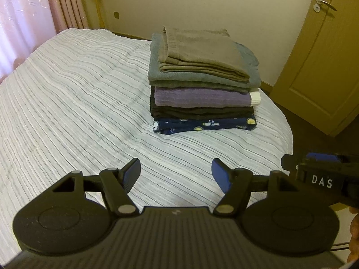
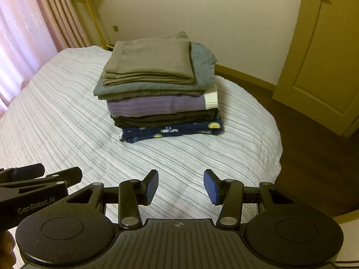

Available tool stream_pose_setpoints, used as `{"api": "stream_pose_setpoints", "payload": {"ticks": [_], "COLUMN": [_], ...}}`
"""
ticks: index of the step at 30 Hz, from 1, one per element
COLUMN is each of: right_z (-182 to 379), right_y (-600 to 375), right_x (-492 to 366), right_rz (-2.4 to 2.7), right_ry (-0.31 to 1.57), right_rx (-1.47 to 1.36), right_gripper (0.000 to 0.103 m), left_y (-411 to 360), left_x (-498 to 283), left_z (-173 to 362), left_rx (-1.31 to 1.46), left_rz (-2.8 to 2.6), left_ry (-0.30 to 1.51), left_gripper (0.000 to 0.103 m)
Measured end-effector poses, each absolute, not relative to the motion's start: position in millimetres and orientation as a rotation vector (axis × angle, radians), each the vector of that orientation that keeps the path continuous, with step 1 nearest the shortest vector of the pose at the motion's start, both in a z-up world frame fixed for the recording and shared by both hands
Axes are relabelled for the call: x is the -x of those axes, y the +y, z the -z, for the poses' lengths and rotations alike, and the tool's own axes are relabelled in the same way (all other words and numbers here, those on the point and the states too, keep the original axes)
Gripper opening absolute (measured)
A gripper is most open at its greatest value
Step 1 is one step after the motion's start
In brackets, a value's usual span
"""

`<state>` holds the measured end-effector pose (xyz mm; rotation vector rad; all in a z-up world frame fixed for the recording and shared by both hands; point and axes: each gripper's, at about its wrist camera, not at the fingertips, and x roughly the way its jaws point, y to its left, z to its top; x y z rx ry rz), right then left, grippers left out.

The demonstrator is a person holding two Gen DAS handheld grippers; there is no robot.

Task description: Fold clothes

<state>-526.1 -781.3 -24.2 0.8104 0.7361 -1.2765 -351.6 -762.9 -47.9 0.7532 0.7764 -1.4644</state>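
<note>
A stack of folded clothes [image 1: 202,85] [image 2: 161,89] rests on the far right part of a bed with a white striped cover [image 1: 78,94] [image 2: 67,121]. A brown piece lies on top, then grey-blue, purple with a white cuff, dark, and a navy printed one at the bottom. My left gripper [image 1: 176,174] hovers open over the cover, well short of the stack, holding nothing. My right gripper [image 2: 181,186] is open and empty too, also short of the stack. Each gripper shows at the edge of the other's view, the right one [image 1: 318,174] and the left one [image 2: 40,179].
Pink curtains [image 1: 27,18] hang at the left behind the bed. A cream wall stands beyond the bed's far edge. A yellowish door [image 1: 320,67] with a metal handle is at the right, over dark wooden floor [image 2: 314,157]. The bed's left half is bare cover.
</note>
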Motion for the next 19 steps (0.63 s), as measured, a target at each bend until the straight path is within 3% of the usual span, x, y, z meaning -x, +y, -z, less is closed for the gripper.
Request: {"api": "stream_pose_setpoints", "payload": {"ticks": [19], "right_z": [6], "right_y": [-750], "right_x": [520], "right_rz": [1.283], "right_ry": [0.708], "right_rx": [-0.758], "right_gripper": [0.049], "left_y": [-733], "left_x": [344], "left_z": [26], "left_rx": [-0.651], "left_rz": [1.479], "left_ry": [0.711], "left_gripper": [0.067]}}
